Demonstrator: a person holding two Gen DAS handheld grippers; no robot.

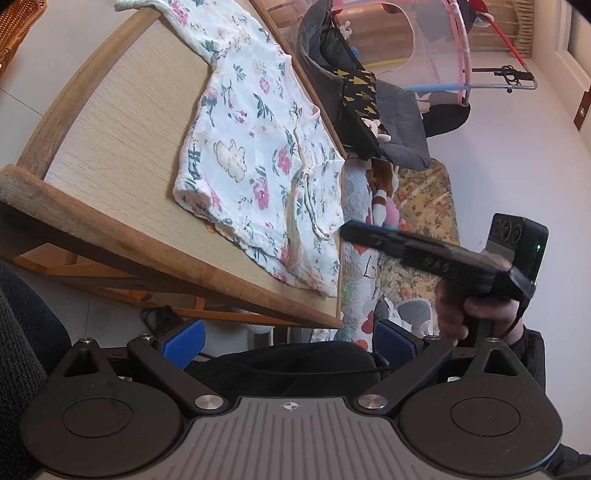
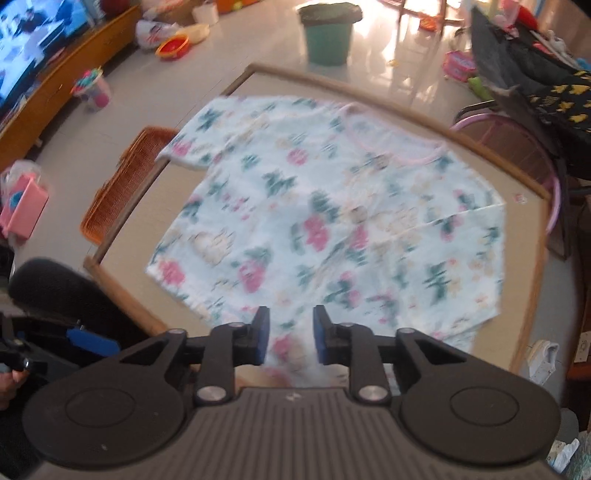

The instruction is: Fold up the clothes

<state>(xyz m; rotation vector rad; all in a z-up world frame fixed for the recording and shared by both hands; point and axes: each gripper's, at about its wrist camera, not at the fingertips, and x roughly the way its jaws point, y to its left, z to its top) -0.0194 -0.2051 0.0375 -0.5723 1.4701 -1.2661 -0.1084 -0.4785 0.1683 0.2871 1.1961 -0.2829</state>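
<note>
A white short-sleeved shirt with pink flowers and green leaves lies spread on a low wood-framed table. Its right side looks folded inward along a crease. My right gripper points steeply down over the shirt's near hem, its blue pads a small gap apart with nothing pressed between them. In the left wrist view, a hand holds the right gripper just off the shirt's right edge. My left gripper stands wide open below the table's near edge, empty.
An orange wicker basket sits on the floor left of the table. A green bucket, a TV and scattered toys lie beyond. A chair draped with dark clothing stands at the right, and a patterned quilt lies on the floor.
</note>
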